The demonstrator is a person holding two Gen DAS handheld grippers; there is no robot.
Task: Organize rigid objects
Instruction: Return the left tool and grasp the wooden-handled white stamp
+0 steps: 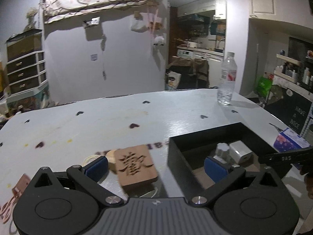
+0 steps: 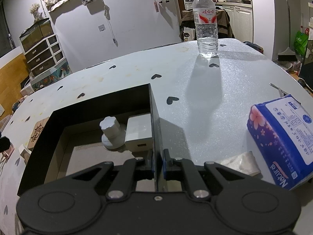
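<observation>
1. My right gripper (image 2: 158, 162) is clamped narrow on the right-hand wall of the black open-topped rectangular box (image 2: 154, 117); the thin wall stands between its blue pads.
2. My left gripper (image 1: 156, 166) stands wide with nothing pressed between its pads. One blue pad (image 1: 215, 168) hangs over the box's interior, the other (image 1: 96, 166) over the white heart-printed tabletop (image 1: 117, 121).
3. The square wooden block carved with a character (image 1: 136, 166) lies on the table between those spread fingers, just left of the box's outer wall, which stands between block and interior.
4. Inside the box I count two items: one white ridged-cap jar (image 2: 110, 133) and one white plug-type cube (image 2: 138, 133), touching, against the far right corner.
5. Surroundings: one clear plastic water bottle (image 2: 206, 25) upright at the far edge, well apart; one blue flower-printed tissue pack (image 2: 281, 139) right of the box; one crumpled white tissue (image 2: 240, 162) beside it; one pink clip (image 1: 18, 190) at the left edge.
</observation>
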